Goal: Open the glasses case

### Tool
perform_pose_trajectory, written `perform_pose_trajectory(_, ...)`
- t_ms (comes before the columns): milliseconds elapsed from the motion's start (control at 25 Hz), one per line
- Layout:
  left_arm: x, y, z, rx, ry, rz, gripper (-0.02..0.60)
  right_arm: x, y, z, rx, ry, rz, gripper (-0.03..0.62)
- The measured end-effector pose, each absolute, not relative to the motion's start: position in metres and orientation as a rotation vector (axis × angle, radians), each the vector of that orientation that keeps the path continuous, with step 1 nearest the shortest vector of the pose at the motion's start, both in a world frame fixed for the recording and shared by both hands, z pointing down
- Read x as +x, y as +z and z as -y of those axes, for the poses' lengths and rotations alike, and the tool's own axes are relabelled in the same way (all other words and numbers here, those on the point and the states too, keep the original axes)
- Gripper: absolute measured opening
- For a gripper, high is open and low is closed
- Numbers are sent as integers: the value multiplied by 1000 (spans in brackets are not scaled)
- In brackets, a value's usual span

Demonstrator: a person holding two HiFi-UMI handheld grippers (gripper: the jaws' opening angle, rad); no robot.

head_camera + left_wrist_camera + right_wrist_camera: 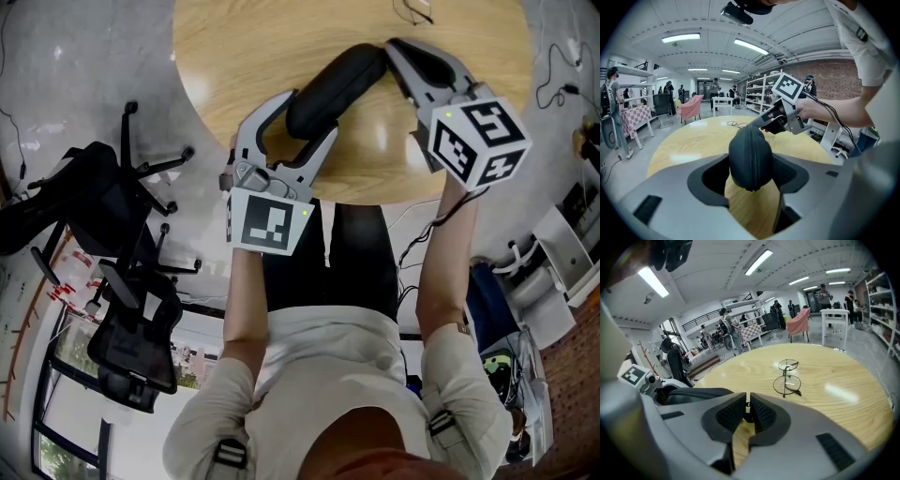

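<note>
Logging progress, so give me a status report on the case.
Left tool clamped on case. Right tool pinching zipper tab. Case looks zipped. Glasses lie apart, nothing blocking.

Beige short-sleeved shirt (pixel 328 370); grey left gripper (pixel 306 116), marker cube (pixel 270 221).

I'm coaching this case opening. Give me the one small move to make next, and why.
Probably pinch the right gripper firmly on the small dark tab, seemingly the zipper pull, then draw it along the seam. The left gripper clamps the glasses case, whose zipper looks closed, and the right jaws stand almost together around that tab.
</note>
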State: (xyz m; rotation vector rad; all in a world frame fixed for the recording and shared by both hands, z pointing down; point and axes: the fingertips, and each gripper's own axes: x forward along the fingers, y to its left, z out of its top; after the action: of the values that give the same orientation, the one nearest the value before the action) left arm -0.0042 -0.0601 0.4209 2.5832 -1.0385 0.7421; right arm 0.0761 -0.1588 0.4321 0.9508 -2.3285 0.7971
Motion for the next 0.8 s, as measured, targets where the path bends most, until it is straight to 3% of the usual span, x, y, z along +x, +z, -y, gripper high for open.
perform_pose_trajectory(240,-6,422,59,2566,726,1057,282,77,423,156,1031,574,2310,58)
perform_pose_trajectory(800,-4,428,55,2540,699,1050,301,33,380,132,998,428,2471,149)
